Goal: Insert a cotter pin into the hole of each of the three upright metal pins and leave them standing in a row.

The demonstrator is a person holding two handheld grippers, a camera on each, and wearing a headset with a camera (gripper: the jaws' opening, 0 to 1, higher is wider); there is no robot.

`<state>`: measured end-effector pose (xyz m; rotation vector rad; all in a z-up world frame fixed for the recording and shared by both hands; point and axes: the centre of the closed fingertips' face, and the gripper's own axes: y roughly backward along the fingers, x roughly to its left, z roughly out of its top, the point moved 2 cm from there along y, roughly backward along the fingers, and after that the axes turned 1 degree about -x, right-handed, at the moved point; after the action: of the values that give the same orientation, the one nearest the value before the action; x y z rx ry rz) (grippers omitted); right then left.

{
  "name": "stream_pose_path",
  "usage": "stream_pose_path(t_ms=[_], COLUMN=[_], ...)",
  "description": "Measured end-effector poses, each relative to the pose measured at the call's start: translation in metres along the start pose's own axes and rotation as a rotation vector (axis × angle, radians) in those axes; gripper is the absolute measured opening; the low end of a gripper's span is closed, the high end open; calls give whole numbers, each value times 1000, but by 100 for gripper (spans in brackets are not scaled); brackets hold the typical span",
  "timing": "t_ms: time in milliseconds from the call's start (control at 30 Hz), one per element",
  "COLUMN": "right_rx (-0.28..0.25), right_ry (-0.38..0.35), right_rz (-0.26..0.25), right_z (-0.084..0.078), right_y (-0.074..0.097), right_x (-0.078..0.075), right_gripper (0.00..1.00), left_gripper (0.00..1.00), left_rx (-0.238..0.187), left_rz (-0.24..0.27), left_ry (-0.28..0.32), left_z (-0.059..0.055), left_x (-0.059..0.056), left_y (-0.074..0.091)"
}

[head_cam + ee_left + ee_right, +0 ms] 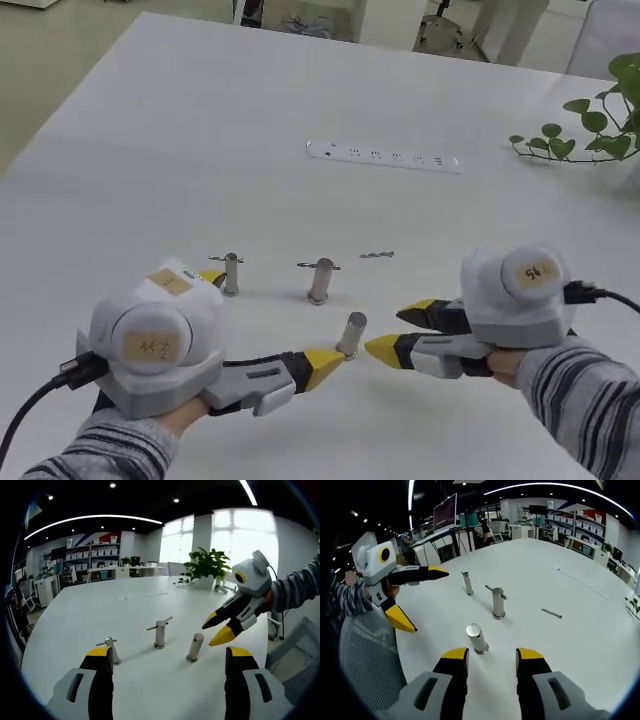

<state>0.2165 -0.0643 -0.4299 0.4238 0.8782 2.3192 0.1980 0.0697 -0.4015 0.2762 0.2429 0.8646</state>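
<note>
On a white table (150, 150), in an office lined with shelves (95, 564), three metal pins (320, 280) are stood, two crossed by cotter pins (318, 266). The bare pin (352, 333) is flanked by the left gripper (268, 320) and right gripper (398, 330), jaws apart, empty; a loose cotter pin (377, 255) is laid beyond.

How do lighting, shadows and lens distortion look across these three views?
Head view: soft, even light; the metal pins throw only faint shadows on the white table, and everything is sharp. Left gripper view: the window is blown out, and the fisheye bends the ceiling light into an arc. Right gripper view: dim background; the loose cotter pin is tiny but legible.
</note>
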Motion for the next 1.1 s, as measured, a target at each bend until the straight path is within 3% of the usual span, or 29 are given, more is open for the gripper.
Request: stream_pose_path(t_ms=[467,800,1100], right_rx=[70,116,168], right_ry=[119,156,190], right_rz=[20,25,38], right_z=[24,40,42], right_y=[-7,-24,-41], right_x=[-43,-77,-98], right_gripper=[29,28,24], left_gripper=[90,89,87], left_rx=[6,16,23], left_rz=[-13,-25,-33], left_ry=[-3,-8,-7], left_z=[-1,-3,-6], left_x=[-3,-6,-7], left_y=[-1,-2,-3])
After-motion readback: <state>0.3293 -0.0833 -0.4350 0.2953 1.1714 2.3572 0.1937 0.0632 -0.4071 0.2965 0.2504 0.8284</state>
